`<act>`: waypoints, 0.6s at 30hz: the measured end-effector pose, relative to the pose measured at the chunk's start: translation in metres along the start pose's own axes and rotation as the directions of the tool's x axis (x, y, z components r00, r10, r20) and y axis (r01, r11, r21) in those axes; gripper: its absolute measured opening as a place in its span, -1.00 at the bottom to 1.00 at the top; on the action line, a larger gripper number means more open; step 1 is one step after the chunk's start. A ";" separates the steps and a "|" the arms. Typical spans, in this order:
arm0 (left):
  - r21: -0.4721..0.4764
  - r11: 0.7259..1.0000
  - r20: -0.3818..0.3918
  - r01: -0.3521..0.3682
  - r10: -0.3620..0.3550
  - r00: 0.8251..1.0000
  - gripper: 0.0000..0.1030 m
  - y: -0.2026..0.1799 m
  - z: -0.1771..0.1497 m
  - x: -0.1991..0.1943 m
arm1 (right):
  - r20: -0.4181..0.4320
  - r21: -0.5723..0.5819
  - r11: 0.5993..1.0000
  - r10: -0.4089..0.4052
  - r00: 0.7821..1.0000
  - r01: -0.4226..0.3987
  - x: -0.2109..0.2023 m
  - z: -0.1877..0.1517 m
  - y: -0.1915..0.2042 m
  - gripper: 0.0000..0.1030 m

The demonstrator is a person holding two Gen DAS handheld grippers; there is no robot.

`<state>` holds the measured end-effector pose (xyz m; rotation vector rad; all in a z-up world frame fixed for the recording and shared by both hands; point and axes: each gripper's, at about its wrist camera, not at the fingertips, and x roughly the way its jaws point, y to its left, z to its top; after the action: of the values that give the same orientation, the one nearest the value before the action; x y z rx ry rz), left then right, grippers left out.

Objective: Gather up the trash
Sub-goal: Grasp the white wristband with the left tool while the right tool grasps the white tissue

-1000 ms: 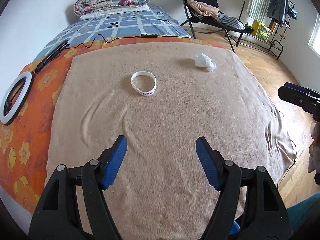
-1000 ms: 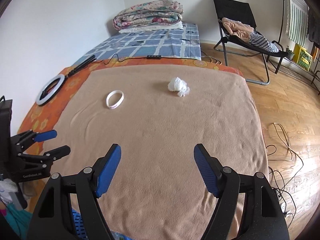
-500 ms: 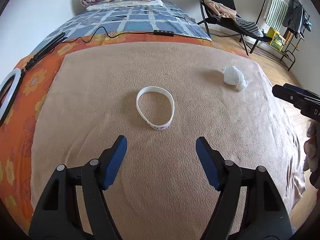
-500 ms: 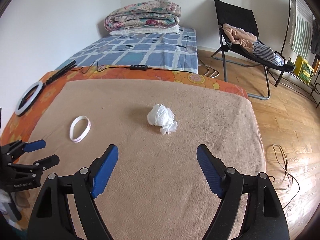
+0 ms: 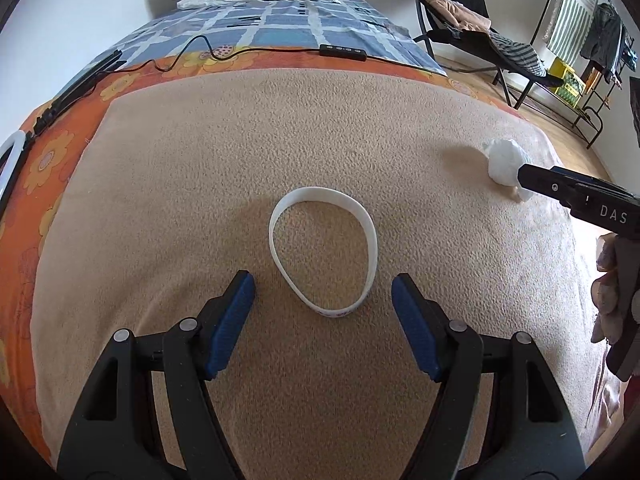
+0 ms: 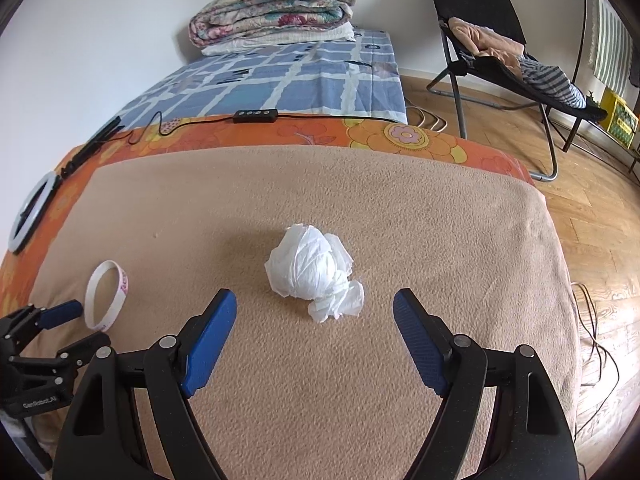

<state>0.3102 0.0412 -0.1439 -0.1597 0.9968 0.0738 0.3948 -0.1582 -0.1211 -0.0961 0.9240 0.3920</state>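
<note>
Step in hand: I judge this as the approach before the first pick-up; nothing is gripped yet, and I have 2 pieces of trash lined up, 1 per tong.
Left tongs: my left gripper stands wide, blue pads spread to either side of the near end of the white rubber wristband with pink lettering; nothing is between the pads but the band's near curve.
Right tongs: my right gripper also stands wide and holds nothing; the crumpled white tissue wad lies just ahead of the tips, roughly centred in the gap.
Where the trash is: both pieces lie on the tan fleece blanket over the bed, well apart from each other, the wristband to the left and the tissue to the right. In the right wrist view the wristband shows just beside my left tong tips.
Surroundings: a white ring light and a black inline cable remote lie on the orange flowered sheet beyond the blanket; I see no bin or bag in either view.
Next move calls for: I think each tong must drop to the blanket and close, the right on the soft wad, which should squash easily. The left must pinch the thin band's near edge without only catching fleece.
Risk: the band lies flat, so the pads may slide over it.
</note>
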 end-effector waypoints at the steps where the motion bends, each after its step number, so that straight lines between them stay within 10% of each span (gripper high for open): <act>1: 0.007 1.000 0.004 -0.007 0.007 1.000 0.43 0.000 0.001 0.001 | -0.003 0.000 1.000 -0.001 1.000 0.001 0.004 0.001 0.000 0.57; 5: 0.012 1.000 0.020 -0.017 0.017 1.000 0.39 -0.003 0.004 0.003 | -0.016 -0.026 0.999 -0.031 0.999 0.031 0.017 0.005 0.004 0.57; 18: 0.000 1.000 0.042 -0.008 0.008 0.999 -0.75 0.000 0.009 0.003 | -0.044 0.016 0.999 -0.049 0.998 0.050 0.038 0.009 -0.001 0.56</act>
<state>0.3194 0.0431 -0.1418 -0.1537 0.9561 0.0846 0.4222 -0.1456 -0.1461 -0.1118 0.9658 0.3370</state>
